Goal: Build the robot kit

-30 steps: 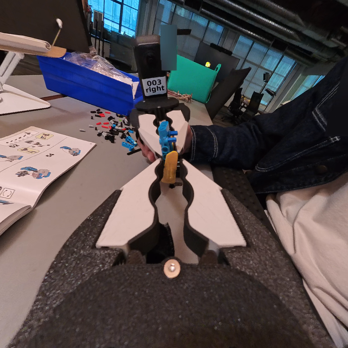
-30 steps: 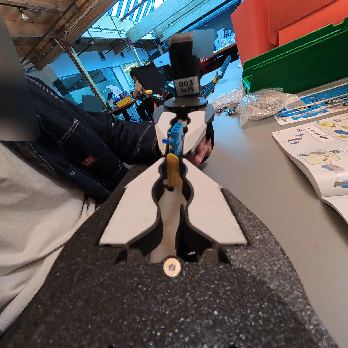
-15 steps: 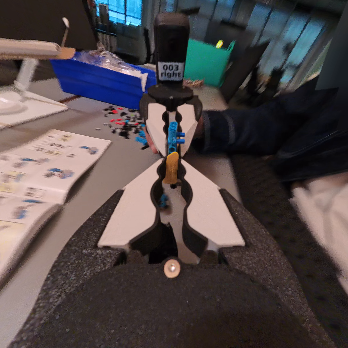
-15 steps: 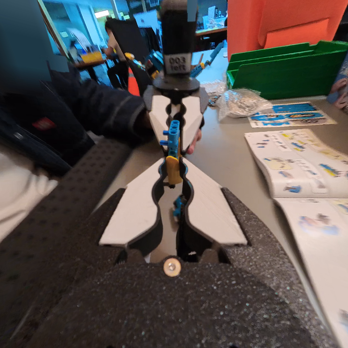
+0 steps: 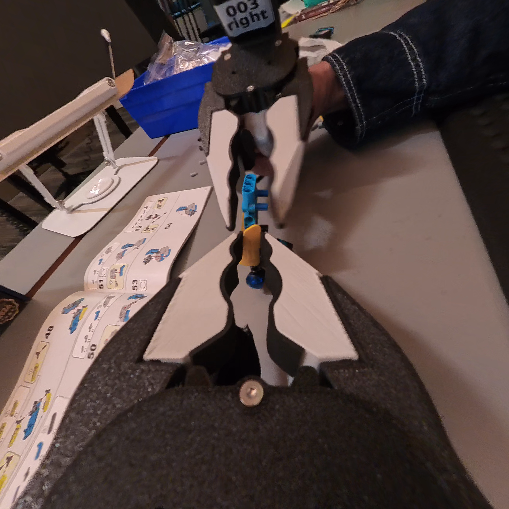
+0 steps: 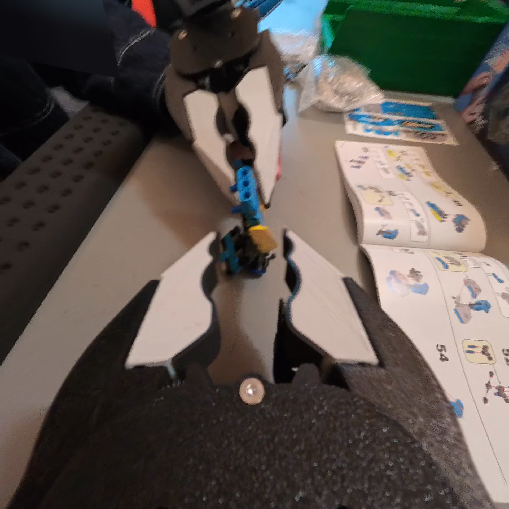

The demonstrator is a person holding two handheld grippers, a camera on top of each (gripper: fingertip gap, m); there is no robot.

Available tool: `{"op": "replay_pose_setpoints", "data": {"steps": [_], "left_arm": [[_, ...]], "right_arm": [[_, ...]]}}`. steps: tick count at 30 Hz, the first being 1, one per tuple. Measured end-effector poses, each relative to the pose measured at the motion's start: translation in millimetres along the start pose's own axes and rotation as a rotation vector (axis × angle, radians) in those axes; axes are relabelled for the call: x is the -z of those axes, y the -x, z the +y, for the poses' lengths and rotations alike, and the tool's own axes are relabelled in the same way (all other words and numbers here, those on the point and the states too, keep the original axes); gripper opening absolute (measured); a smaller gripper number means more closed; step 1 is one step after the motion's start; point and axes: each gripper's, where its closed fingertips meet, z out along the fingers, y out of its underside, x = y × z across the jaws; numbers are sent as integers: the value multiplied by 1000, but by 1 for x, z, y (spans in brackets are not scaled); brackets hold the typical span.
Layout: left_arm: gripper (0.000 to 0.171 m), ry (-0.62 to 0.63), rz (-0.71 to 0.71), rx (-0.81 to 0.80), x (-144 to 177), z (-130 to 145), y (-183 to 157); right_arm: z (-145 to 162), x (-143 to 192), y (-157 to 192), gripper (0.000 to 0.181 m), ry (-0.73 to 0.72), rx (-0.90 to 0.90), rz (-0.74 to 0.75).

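The left gripper [image 5: 249,239] has its jaws clamped on the yellow end of a small brick assembly [image 5: 250,220], held just above the grey tabletop [image 5: 385,248]. The right gripper [image 6: 249,234] faces it tip to tip, jaws apart on either side of the assembly's yellow and black end and not gripping it. An open instruction booklet [image 5: 143,242] lies on the tabletop beside them. A blue bin [image 5: 165,104] of clear bags stands farther back, and a green bin [image 6: 413,41] sits near a crumpled plastic bag [image 6: 336,82].
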Motion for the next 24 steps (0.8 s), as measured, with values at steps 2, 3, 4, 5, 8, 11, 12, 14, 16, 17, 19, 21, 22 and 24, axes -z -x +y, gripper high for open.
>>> {"op": "replay_pose_setpoints", "data": {"steps": [2,3,4,5,8,11,12,14,16,17,19,21,22,24], "left_arm": [[11,-17,-2,14,1,-3,1],[12,-28,-2,24,2,-5,1],[12,-35,2,30,2,-5,1],[12,-37,6,37,2,-6,0],[12,-33,4,28,1,-5,-1],[12,-25,-5,-3,0,-3,-2],[12,-20,-8,-22,-1,-3,-3],[12,-5,-6,-51,-2,0,-6],[12,-3,-8,-72,-2,1,-7],[12,-4,-10,-71,-1,1,-6],[12,-4,-11,-81,-1,1,-6],[12,-9,-18,-119,0,1,-6],[12,-12,-21,-142,0,2,-7],[12,-17,-21,-178,0,2,-8]], "right_arm": [[10,6,4,61,62,16,-2],[14,7,5,65,76,32,12],[17,8,5,65,92,61,36],[20,7,5,64,108,102,64],[29,-1,1,65,191,271,181],[33,-6,-2,66,267,443,292],[32,-8,-1,66,273,474,306],[31,-10,-1,65,287,509,331],[30,-11,-1,63,286,526,342],[30,-11,-2,63,281,518,339],[29,-12,-2,62,266,515,340],[29,-12,-1,61,264,520,339],[28,-12,-1,61,263,520,337],[29,-12,-1,60,262,509,328]]}}
